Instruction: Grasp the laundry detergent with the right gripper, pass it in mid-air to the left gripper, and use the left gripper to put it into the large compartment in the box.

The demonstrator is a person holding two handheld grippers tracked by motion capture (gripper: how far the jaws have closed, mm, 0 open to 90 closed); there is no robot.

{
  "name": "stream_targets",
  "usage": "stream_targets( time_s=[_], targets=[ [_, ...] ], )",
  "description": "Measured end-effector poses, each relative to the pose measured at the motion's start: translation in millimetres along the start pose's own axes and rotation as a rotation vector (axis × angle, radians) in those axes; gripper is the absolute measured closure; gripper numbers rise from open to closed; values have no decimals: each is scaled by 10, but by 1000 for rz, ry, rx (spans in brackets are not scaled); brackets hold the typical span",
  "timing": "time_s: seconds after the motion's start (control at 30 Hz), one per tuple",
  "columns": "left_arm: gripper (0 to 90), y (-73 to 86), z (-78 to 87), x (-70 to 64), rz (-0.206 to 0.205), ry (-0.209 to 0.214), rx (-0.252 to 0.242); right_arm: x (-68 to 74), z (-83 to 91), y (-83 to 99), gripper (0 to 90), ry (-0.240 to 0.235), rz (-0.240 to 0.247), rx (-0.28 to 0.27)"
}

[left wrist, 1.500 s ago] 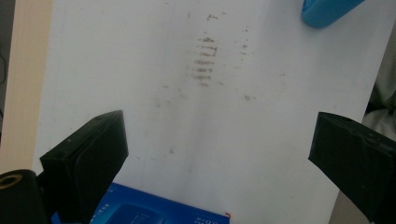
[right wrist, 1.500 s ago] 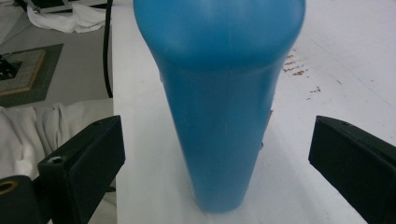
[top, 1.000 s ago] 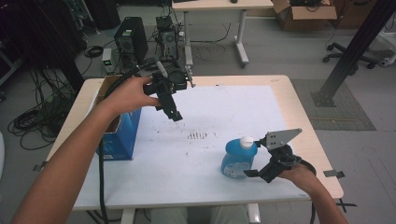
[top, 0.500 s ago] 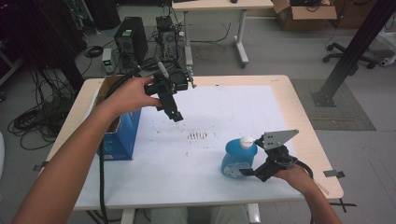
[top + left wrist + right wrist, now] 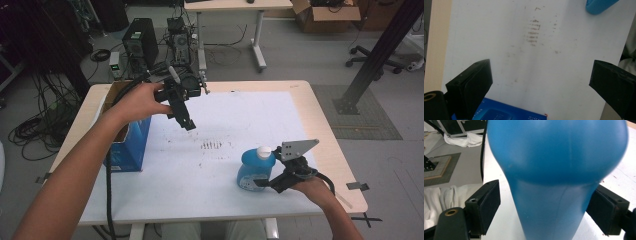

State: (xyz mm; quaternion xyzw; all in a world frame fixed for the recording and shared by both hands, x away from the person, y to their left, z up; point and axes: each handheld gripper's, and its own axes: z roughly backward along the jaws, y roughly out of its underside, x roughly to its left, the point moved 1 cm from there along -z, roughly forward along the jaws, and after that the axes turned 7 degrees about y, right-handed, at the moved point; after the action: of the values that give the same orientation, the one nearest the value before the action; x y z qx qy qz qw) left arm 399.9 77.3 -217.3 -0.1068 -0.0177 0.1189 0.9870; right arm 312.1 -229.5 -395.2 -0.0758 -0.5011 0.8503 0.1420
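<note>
A blue plastic bottle (image 5: 254, 169) with a white cap stands upright on the white table sheet (image 5: 230, 120) at the front right. My right gripper (image 5: 266, 182) reaches it from the right, low on its body. In the right gripper view the bottle (image 5: 554, 170) stands between the open jaws of the right gripper (image 5: 544, 205), with a gap at the left pad (image 5: 486, 205). My left gripper (image 5: 188, 122) hangs in the air above the sheet's back left, pointing down. The left gripper (image 5: 541, 80) stands wide open with nothing between its jaws.
A blue box (image 5: 127, 145) with an open cardboard top stands at the table's left edge; its corner (image 5: 506, 115) lies under the left gripper. Dark smudges (image 5: 211, 145) mark the middle of the sheet. A cable trails off the left side.
Almost nothing differs. The right hand shifted very slightly by the bottle, which stays in place. The left gripper holds still in the air.
</note>
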Motion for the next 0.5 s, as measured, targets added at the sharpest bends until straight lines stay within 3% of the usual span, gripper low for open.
stream_targets(
  time_s=[0.5],
  targets=[
    [49, 6, -3, 4, 3, -1, -3, 4, 21, 10, 298, 3, 13, -20]
  ],
)
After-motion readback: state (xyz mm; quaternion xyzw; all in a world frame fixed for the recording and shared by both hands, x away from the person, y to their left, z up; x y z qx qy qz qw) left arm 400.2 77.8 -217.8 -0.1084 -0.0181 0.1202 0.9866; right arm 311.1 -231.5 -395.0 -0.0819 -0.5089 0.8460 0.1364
